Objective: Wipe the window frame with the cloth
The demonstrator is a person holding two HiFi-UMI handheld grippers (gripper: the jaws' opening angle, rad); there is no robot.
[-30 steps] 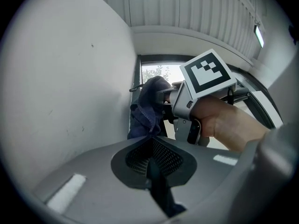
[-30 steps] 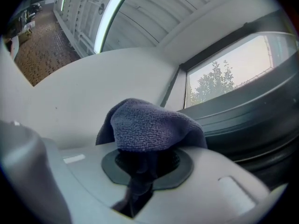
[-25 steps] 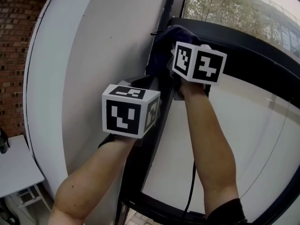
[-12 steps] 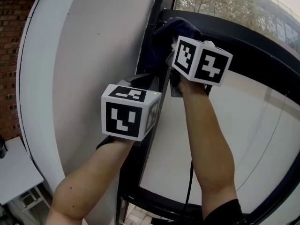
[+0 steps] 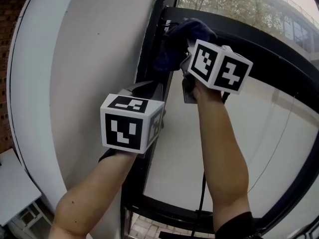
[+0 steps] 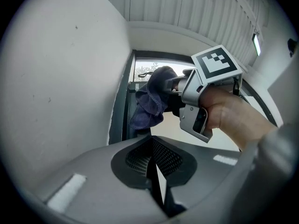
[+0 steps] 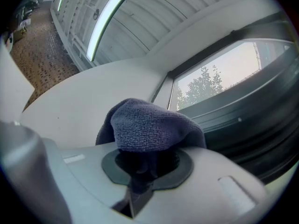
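A dark blue cloth (image 5: 180,40) is bunched against the black window frame (image 5: 151,78) near its upper left corner. My right gripper (image 7: 147,158) is shut on the cloth (image 7: 150,127), which spills over its jaws. In the head view only its marker cube (image 5: 220,66) and grey body show. My left gripper (image 6: 151,141) is lower and to the left, beside the frame's vertical bar, with its jaws closed on nothing. From there I see the cloth (image 6: 152,101) hanging from the right gripper (image 6: 175,85).
A white wall (image 5: 89,59) runs along the left of the frame. The pane (image 5: 269,133) fills the right, with a dark top bar (image 5: 269,41) above it and trees beyond. A thin cable (image 5: 201,198) hangs by the right forearm. A white table (image 5: 12,183) is far below left.
The right gripper has carried the cloth a little up and right, toward the frame's top corner. The left gripper has drifted slightly down and left.
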